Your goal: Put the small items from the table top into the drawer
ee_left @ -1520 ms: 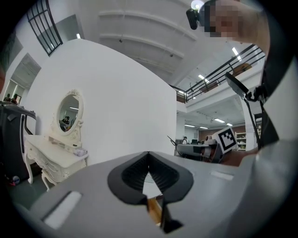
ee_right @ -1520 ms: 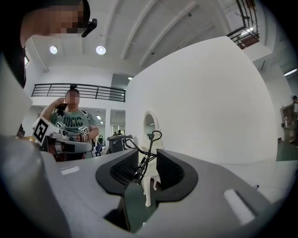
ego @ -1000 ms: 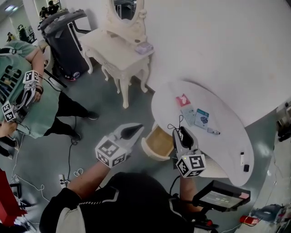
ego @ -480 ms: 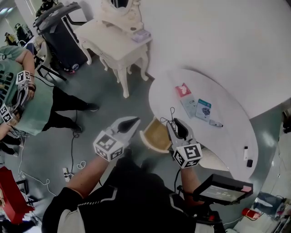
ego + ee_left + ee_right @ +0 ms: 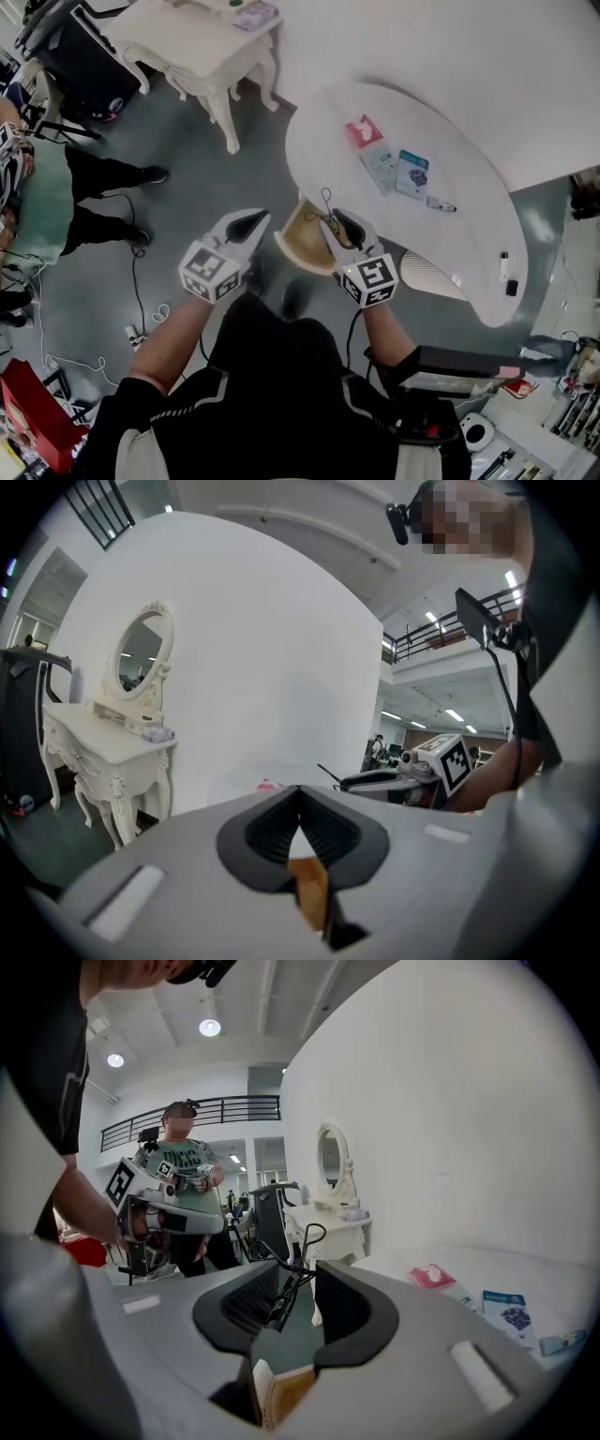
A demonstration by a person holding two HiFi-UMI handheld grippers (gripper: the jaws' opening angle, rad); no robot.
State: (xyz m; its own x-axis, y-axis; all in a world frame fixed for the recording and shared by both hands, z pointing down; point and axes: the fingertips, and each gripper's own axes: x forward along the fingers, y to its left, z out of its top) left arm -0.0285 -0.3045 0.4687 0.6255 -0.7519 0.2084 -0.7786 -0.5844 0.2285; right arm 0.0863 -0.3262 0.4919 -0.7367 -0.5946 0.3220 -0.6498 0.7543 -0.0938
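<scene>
Catching a person point(image 5: 37, 192) in a green shirt at the far left edge, with a cream dressing table point(image 5: 187, 42) further along near the top. Holding the left tongs point(image 5: 249, 223) clenched tip to tip, with nothing between them, over the grey floor just left of the open drawer point(image 5: 298, 246). Showing the drawer's wooden inside, pulled out from under the round white table point(image 5: 323, 155). Gripping an eyelash curler point(image 5: 285, 1294) in the right tongs point(image 5: 337, 223), jaws partly apart with the curler's black body between the pads and its looped handles sticking out past the tips. Positioning that curler at the drawer's right edge, close to the table rim. Leaving other small things lying on the table to the right: a pink packet point(image 5: 363, 131), a blue and white card point(image 5: 412, 174) beside it, a small pen-like thing point(image 5: 441, 203) near the card, and a small black thing point(image 5: 511, 288) well apart at the far right end.
</scene>
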